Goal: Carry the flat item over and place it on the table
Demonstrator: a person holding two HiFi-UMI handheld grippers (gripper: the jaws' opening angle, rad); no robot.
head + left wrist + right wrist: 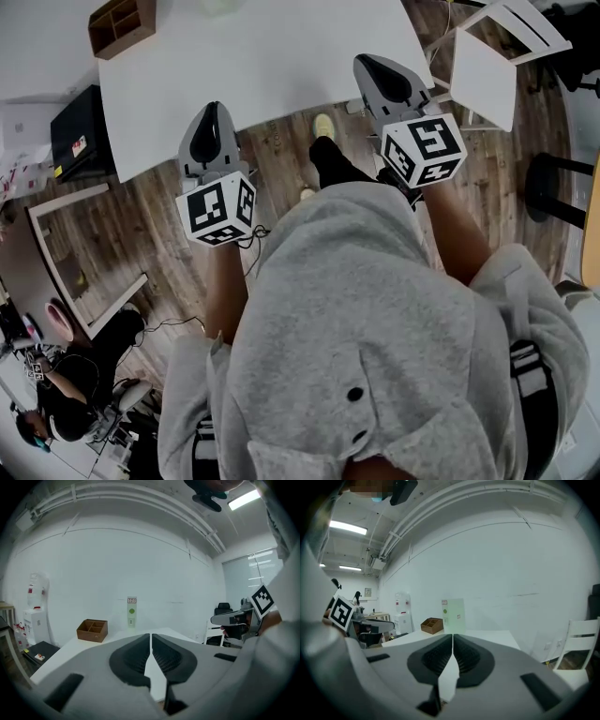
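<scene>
A pale green flat board (131, 612) stands upright at the far side of the white table (281, 66), near the wall; it also shows in the right gripper view (453, 616). My left gripper (213, 111) hovers over the table's near edge, its jaws shut with nothing between them (150, 635). My right gripper (367, 64) is held further over the table near its right corner, jaws likewise shut and empty (453, 636). Each gripper appears from the side in the other's view: the right one (232, 617) and the left one (370, 626).
A brown wooden organiser box (122, 23) sits at the table's far left corner. A white chair (497, 56) stands right of the table, a black stool (553, 178) beyond it. A black case (80, 131) lies on the floor at the left. A person (56, 394) sits at lower left.
</scene>
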